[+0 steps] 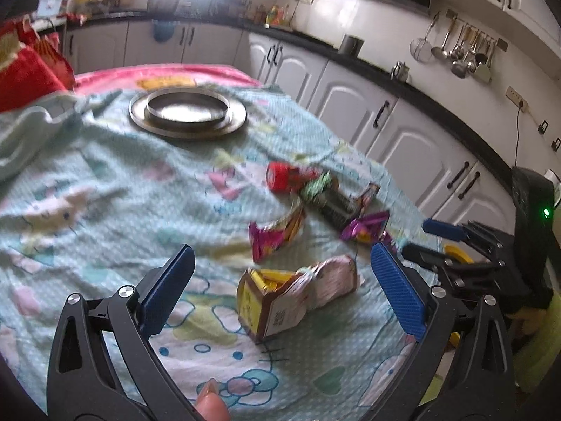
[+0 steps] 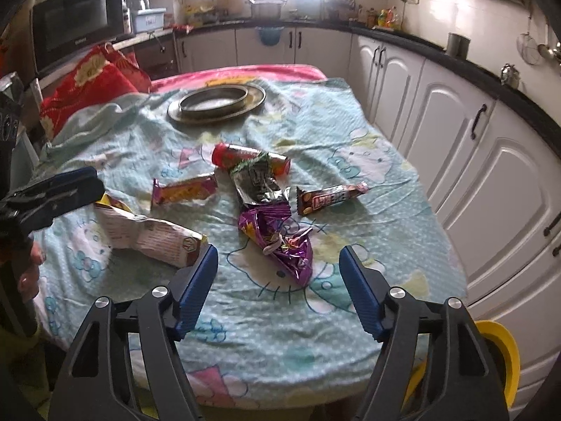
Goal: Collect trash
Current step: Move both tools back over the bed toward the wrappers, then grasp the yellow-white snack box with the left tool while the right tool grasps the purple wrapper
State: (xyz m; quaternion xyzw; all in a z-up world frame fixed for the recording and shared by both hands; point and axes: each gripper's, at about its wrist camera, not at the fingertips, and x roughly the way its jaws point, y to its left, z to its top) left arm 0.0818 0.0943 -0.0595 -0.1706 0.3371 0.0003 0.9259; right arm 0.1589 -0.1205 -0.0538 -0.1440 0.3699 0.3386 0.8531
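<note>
Trash, six wrappers (image 2: 278,242) with no legible print, is seen ahead of the parted right gripper (image 2: 278,280) and parted left gripper (image 1: 280,291).

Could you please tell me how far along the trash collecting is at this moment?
Nothing looks collected yet. In hand: nothing; the left gripper hangs open over the crumpled carton, and the right gripper is open near the purple wrapper. Left: those two, the red tube, silver wrapper, chocolate bar wrapper and pink wrapper.
</note>
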